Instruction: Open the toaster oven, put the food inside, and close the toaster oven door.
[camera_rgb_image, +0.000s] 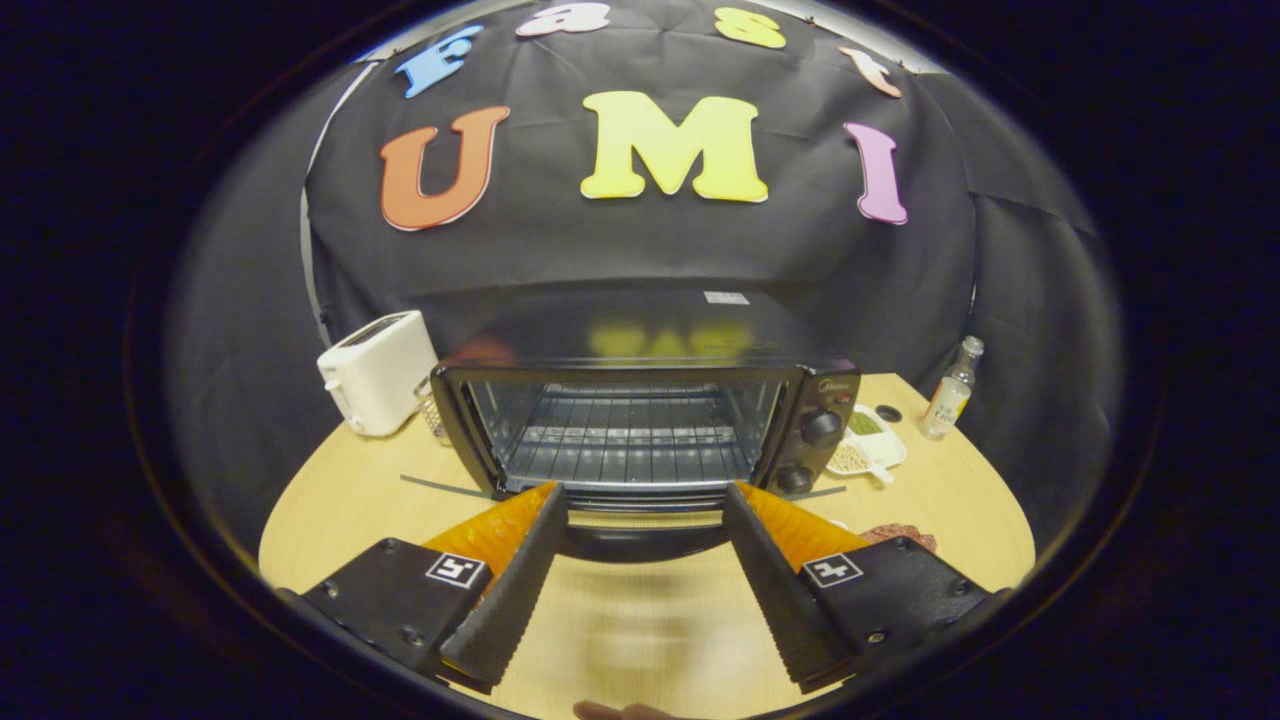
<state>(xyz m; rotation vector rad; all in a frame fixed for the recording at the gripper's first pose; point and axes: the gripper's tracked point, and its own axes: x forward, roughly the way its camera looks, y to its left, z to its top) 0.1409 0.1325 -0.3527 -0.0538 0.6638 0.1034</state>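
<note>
Showing 1 oven (640, 400), 2 knobs (820, 427), 1 toaster (378, 372), 1 bottle (950, 390), 1 dish (868, 445), 1 gripper (645, 500) with 2 fingers (515, 570) sitting apart.

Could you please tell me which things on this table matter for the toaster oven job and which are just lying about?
For the job: toaster oven, door down, rack bare; food beside one finger; gripper, fingers open, nothing between them.

Lying about: white toaster; glass bottle; dish of seeds.

Square coded markers on the tool (645, 492), bottle (949, 391) label perhaps print, unreadable
</note>
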